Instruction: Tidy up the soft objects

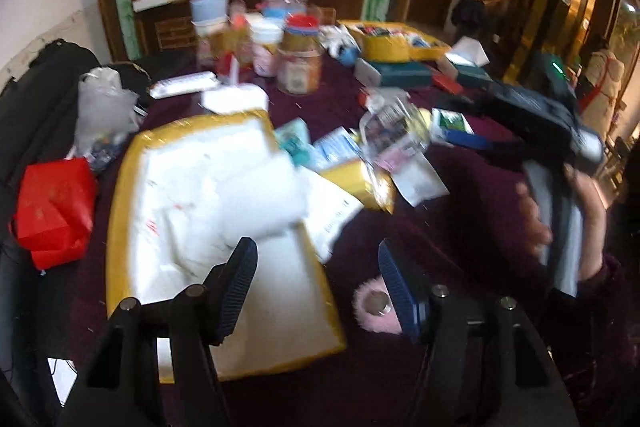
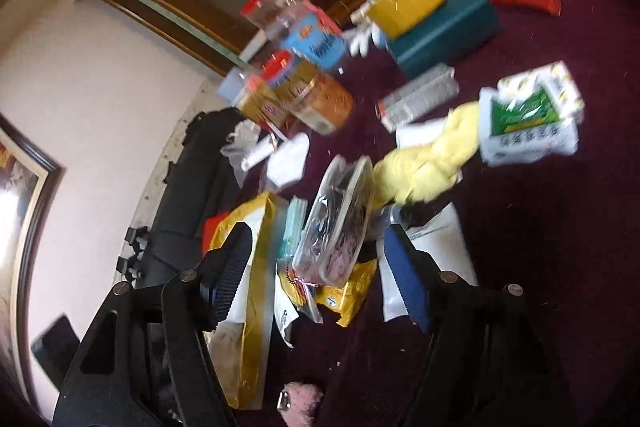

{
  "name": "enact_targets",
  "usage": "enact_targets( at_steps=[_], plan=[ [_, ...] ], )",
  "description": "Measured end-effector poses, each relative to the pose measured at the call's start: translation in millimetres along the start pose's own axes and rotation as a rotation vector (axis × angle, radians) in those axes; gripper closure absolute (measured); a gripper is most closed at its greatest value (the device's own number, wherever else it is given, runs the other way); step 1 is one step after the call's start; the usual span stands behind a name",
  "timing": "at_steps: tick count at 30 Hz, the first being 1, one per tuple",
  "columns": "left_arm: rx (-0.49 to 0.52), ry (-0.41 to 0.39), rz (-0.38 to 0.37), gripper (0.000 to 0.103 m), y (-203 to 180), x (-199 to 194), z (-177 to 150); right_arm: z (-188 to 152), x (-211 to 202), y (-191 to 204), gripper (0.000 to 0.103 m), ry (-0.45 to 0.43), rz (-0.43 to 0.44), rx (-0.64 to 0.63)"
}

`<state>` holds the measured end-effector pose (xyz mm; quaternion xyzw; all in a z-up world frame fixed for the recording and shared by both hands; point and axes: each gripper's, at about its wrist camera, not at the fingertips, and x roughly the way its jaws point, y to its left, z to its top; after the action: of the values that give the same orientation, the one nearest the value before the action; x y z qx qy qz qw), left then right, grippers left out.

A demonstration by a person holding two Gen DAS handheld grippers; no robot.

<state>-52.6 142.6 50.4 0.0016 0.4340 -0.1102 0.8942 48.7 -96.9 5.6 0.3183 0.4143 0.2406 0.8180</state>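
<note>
Pink fluff (image 1: 374, 311) lies on the maroon cloth just under your left gripper (image 1: 316, 275), whose jaws are spread and empty, beside the yellow tray (image 1: 120, 187) heaped with white packs. Your right gripper (image 2: 316, 259) is also spread, over a clear pouch (image 2: 336, 219) and yellow plush (image 2: 424, 163). With both views blurred, a fast grab could miss or snag neighbouring packets.

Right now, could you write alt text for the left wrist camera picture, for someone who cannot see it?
An open left gripper, holding nothing, hangs over a yellow tray of white soft packs on a cluttered dark red tablecloth. A fluffy pink object lies beside its right finger. Jars, boxes and a red bag crowd the blurred table, and a hand holds the other gripper at right.
</note>
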Motion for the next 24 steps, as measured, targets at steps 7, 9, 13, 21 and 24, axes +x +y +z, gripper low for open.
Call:
enact_targets(
  at_steps=[7, 9, 13, 21, 24],
  plan=[
    [-0.009, 0.036, 0.013, 0.04, 2, 0, -14, 8, 59, 15, 0.033, 0.06, -0.172, -0.022],
    [-0.039, 0.037, 0.006, 0.04, 10, -3, -13, 6, 71, 13, 0.045, 0.08, -0.22, -0.034],
    [-0.079, 0.054, -0.018, 0.04, 17, -3, -13, 0, 78, -1, 0.081, 0.104, -0.186, -0.025],
    [0.002, 0.069, -0.035, 0.04, -7, -1, -16, -10, 40, -31, 0.082, 0.066, -0.039, 0.001],
    [0.077, 0.064, -0.034, 0.039, -29, 0, -20, -13, 10, -45, 0.082, 0.027, -0.011, 0.003]
  ],
)
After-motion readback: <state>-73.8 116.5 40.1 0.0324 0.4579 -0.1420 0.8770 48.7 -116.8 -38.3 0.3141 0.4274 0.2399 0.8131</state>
